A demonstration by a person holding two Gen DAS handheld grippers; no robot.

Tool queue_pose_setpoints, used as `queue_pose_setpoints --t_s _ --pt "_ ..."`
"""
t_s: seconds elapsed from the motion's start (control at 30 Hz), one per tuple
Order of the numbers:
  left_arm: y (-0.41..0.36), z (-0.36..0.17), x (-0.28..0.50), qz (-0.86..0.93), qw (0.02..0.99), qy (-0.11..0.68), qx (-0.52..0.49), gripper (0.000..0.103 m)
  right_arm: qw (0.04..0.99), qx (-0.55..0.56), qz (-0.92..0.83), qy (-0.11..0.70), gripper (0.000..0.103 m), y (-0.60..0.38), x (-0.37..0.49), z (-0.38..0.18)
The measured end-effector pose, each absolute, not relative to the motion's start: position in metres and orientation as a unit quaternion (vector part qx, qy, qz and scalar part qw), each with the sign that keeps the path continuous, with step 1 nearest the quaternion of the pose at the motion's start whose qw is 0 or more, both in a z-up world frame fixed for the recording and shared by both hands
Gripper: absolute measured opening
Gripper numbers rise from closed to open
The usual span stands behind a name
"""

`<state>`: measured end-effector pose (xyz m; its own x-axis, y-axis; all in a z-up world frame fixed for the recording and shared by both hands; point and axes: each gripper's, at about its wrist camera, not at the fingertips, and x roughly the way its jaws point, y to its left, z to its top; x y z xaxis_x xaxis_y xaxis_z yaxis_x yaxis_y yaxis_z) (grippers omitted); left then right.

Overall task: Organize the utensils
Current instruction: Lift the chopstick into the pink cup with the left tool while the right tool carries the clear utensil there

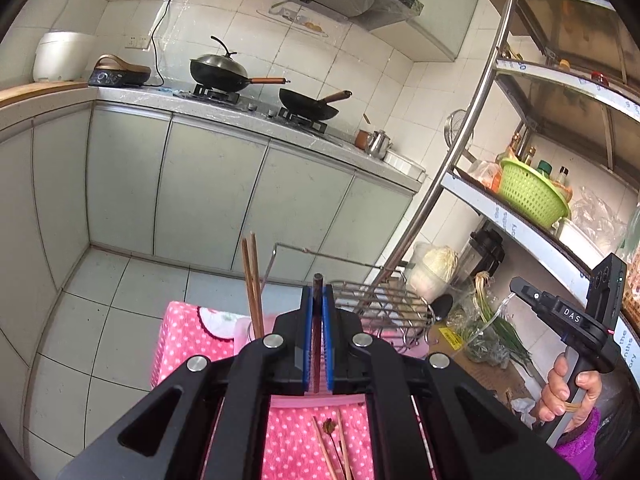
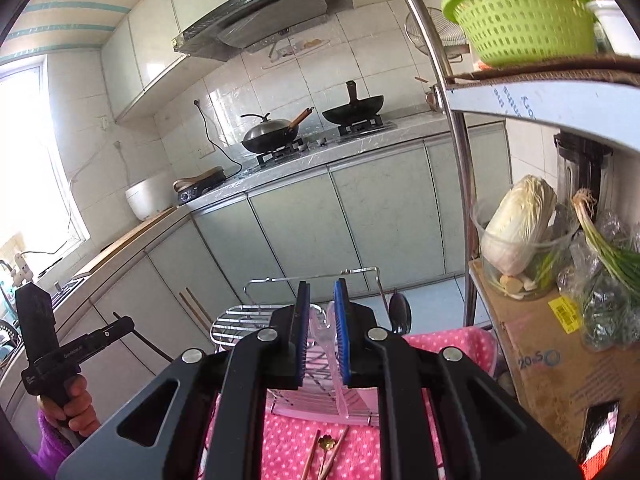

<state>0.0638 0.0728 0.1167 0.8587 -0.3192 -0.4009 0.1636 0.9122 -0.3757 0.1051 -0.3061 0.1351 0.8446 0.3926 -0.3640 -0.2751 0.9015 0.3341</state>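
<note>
Only the right wrist view shows a black ladle [image 2: 400,314] beside the wire rack [image 2: 240,320].

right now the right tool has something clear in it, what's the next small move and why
Probably carry the right tool forward over the wire rack and lower it. Its pads are shut on a clear plastic utensil, held above the pink cloth, and the rack sits just ahead, with chopsticks already standing beside it.

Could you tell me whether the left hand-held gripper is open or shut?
Shut: the left hand-held gripper has its blue pads clamped on a dark handle.
</note>
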Motion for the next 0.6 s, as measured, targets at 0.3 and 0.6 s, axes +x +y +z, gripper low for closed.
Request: queue_pose_setpoints --t_s 0.3,0.6 --pt "0.084 0.143 0.081 -0.112 0.959 0.205 -0.162 0.004 0.959 0.123 0.161 0.196 0.013 -0.305 0.129 0.173" --pt "0.091 0.131 0.112 -0.094 0.957 0.223 -0.156 0.004 0.959 0.123 0.155 0.205 0.013 -0.306 0.163 0.169"
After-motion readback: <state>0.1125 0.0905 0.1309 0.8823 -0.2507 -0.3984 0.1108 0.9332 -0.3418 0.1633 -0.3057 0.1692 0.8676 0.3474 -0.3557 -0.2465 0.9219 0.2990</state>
